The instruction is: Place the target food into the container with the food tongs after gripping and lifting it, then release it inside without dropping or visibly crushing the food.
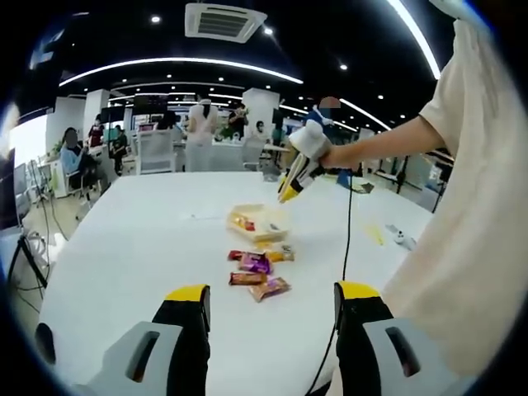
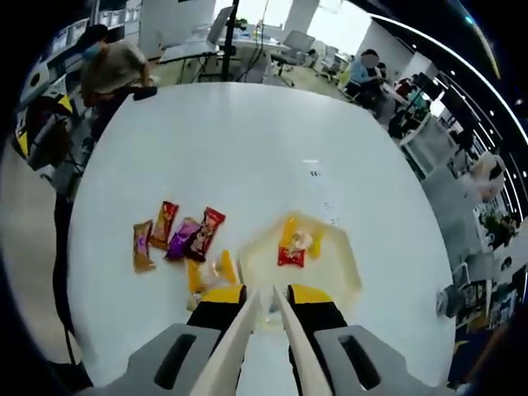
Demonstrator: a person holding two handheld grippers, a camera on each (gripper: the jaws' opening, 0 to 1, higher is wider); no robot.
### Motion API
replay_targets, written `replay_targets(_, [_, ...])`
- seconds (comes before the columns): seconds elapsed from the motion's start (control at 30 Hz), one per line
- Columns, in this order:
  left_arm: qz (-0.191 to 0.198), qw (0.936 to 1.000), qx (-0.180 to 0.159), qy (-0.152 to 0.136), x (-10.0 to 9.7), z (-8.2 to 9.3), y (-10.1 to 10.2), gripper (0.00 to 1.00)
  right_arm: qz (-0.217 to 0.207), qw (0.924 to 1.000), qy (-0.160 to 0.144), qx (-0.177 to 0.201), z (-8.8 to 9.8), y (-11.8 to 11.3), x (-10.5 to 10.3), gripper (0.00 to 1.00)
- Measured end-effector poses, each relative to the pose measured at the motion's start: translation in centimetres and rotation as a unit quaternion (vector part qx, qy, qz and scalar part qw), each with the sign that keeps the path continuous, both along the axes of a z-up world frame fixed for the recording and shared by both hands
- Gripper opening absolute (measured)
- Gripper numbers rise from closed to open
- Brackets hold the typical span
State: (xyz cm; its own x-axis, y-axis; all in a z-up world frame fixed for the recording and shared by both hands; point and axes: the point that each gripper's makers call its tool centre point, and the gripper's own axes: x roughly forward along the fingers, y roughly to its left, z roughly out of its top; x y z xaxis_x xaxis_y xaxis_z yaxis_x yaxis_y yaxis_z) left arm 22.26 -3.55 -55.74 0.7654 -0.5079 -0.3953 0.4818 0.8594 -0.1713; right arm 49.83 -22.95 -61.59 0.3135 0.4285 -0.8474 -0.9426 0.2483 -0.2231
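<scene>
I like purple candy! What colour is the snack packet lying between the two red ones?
Purple. The snack packet shows best in the right gripper view.

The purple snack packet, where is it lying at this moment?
In the right gripper view the purple snack packet lies on the white table, left of the container, between an orange-red packet and a red packet.

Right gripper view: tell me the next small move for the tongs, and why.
Probably swing the tongs left toward the loose snack packets and lower onto one. The tong arms look empty and hang above the container edge, which already holds packets, while several packets lie on the white table beside it.
</scene>
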Motion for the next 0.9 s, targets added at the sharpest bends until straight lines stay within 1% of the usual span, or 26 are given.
replay_targets(0.1, [-0.001, 1.0000, 0.000, 0.001, 0.1, -0.1, -0.1, 0.60, 0.003, 1.0000, 0.003, 0.001, -0.2, 0.1, -0.1, 0.19])
replay_targets(0.23, [-0.002, 1.0000, 0.000, 0.004, 0.2, -0.2, -0.2, 0.60, 0.008, 0.9999, 0.012, 0.000, -1.2, 0.0, -1.3, 0.20])
replay_targets(0.33, [-0.006, 1.0000, 0.000, 0.005, 0.3, -0.3, -0.4, 0.60, 0.011, 0.9996, 0.024, -0.004, -2.5, -0.2, -2.7, 0.21])
replay_targets(0.43, [-0.009, 0.9999, 0.000, 0.008, 0.2, -0.4, -0.6, 0.60, 0.018, 0.9989, 0.040, -0.014, -4.3, -0.7, -4.4, 0.21])
replay_targets(0.5, [-0.010, 0.9999, 0.001, 0.010, 0.2, -0.5, -0.6, 0.60, 0.019, 0.9985, 0.048, -0.017, -5.2, -0.9, -5.0, 0.22])
replay_targets(0.6, [-0.012, 0.9998, 0.003, 0.013, 0.2, -0.6, -0.6, 0.60, 0.020, 0.9982, 0.055, -0.016, -5.9, -1.2, -5.7, 0.23])
replay_targets(0.7, [-0.012, 0.9998, 0.003, 0.013, 0.2, -0.6, -0.6, 0.60, 0.020, 0.9980, 0.058, -0.018, -6.1, -1.3, -5.9, 0.25])
replay_targets(0.83, [-0.015, 0.9997, 0.006, 0.017, 0.2, -0.7, -0.9, 0.60, 0.016, 0.9971, 0.072, -0.014, -7.1, -1.8, -6.0, 0.26])
replay_targets(0.87, [-0.016, 0.9996, 0.006, 0.021, 0.2, -0.8, -1.1, 0.60, 0.011, 0.9970, 0.075, -0.015, -8.0, -2.3, -5.7, 0.26])
replay_targets(0.9, [-0.016, 0.9996, 0.007, 0.022, 0.2, -0.8, -1.1, 0.60, 0.008, 0.9969, 0.078, -0.013, -8.1, -2.4, -5.7, 0.26])
